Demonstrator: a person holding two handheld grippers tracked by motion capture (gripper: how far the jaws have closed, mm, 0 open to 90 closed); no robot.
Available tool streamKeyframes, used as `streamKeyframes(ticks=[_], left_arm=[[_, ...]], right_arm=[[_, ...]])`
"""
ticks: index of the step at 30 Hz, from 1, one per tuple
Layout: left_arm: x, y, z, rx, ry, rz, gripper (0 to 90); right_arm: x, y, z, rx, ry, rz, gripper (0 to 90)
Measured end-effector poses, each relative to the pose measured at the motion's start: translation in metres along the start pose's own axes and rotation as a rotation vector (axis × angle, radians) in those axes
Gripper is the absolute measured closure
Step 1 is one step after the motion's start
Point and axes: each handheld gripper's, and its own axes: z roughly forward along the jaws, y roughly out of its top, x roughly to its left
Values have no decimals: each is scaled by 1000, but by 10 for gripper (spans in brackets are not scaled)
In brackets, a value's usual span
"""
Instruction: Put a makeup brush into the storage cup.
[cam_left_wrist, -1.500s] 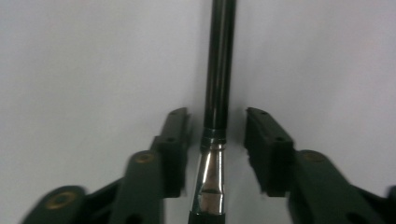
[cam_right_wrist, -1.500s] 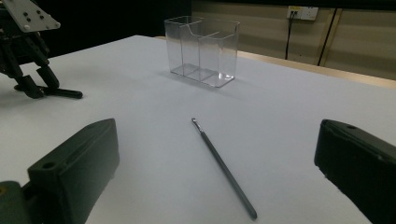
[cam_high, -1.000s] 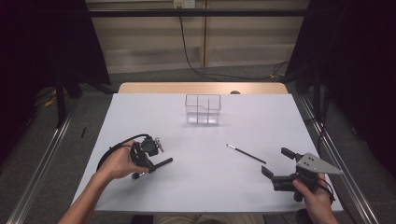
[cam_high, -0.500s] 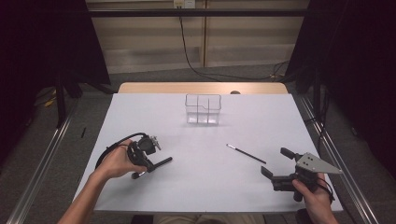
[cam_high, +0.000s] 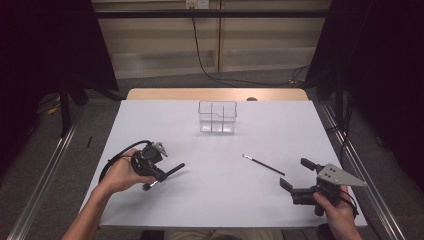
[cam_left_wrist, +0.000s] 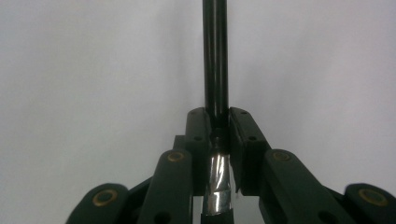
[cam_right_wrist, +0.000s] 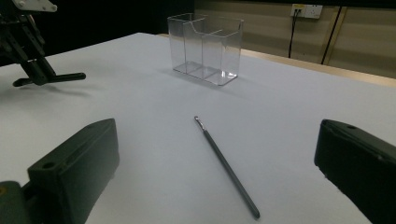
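My left tool (cam_high: 165, 175) still pinches a black pen (cam_left_wrist: 215, 60) just above the white surface (cam_high: 210, 200), tilted a touch lower than a second ago. My right tool (cam_high: 296, 176) has kept its place, jaws spread, with the thin brush (cam_high: 263, 165) lying before it and the clear holder (cam_high: 217, 116) beyond.

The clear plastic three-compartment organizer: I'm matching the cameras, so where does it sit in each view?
High view: clear plastic three-compartment organizer at top centre, on the white table's far part.
Right gripper view: upper centre-left, beyond the thin black brush.
Left gripper view: not in it.
Shared landmark: that brush.
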Motion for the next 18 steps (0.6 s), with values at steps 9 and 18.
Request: streamKeyframes(ticks=[9, 18], left_arm=[[-3, -8, -14, -181, 61, -53, 789], [-5, -21, -22, -334, 102, -127, 789]], right_arm=[[0, 0, 0, -2, 1, -2, 0], [0, 0, 0, -2, 3, -2, 0]])
